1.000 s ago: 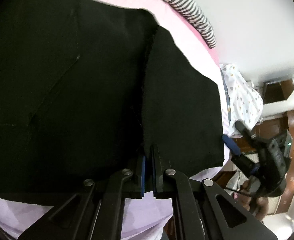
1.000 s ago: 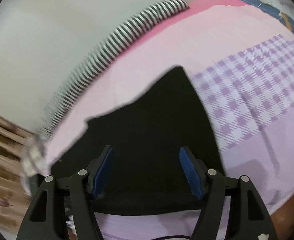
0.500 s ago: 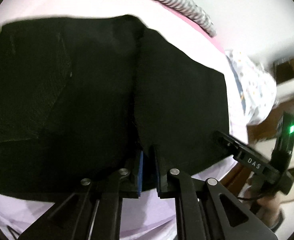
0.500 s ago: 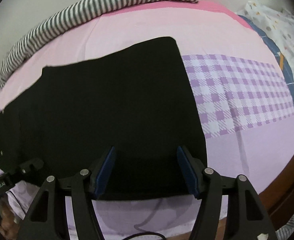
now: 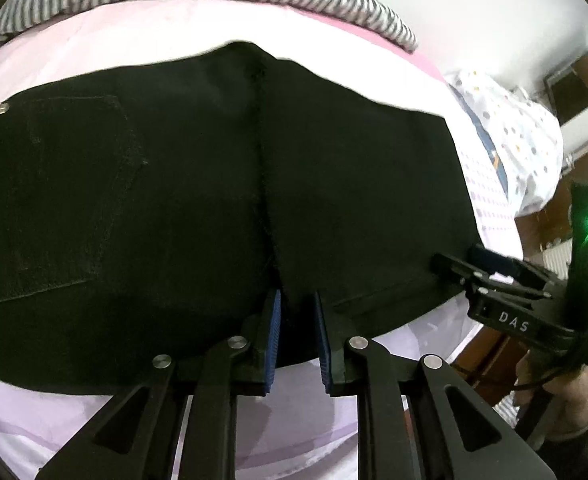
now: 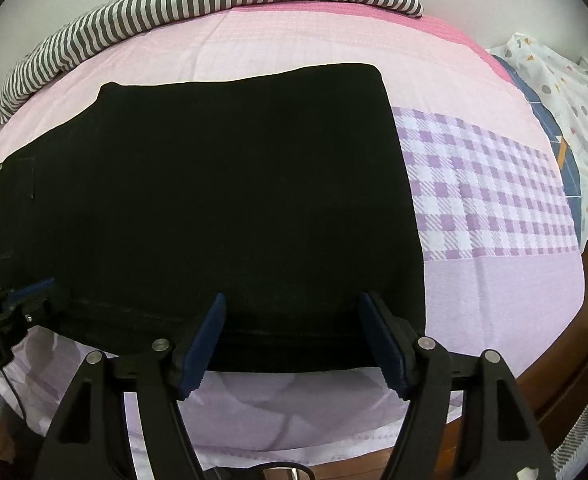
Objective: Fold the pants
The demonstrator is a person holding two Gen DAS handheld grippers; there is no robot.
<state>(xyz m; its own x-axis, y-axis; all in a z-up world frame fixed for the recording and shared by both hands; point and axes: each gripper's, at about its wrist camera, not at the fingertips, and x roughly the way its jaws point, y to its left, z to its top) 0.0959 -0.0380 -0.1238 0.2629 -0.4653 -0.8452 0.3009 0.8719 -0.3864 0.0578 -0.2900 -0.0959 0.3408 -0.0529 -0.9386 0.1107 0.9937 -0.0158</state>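
Note:
The black pants [image 5: 197, 208] lie folded flat on the pink and lilac bed sheet [image 5: 141, 40]; they also fill the right wrist view [image 6: 229, 200]. My left gripper [image 5: 296, 332] sits at the near edge of the pants by the centre seam, its blue pads slightly apart with nothing clamped between them. My right gripper [image 6: 294, 340] is wide open over the near right edge of the pants, holding nothing. The right gripper also shows in the left wrist view [image 5: 474, 264], and the left gripper in the right wrist view [image 6: 25, 292].
A striped grey and white blanket [image 6: 197, 0] lies along the far side of the bed by the wall. A spotted white pillow [image 6: 574, 92] sits at the right. A checked purple panel of the sheet [image 6: 486, 184] lies right of the pants. The wooden bed frame [image 6: 574, 368] shows at the lower right.
My left gripper has opened slightly and let go of the pants edge it was pinching. The pants have settled flat on the bed. The right gripper stayed open and lowered toward the near edge.

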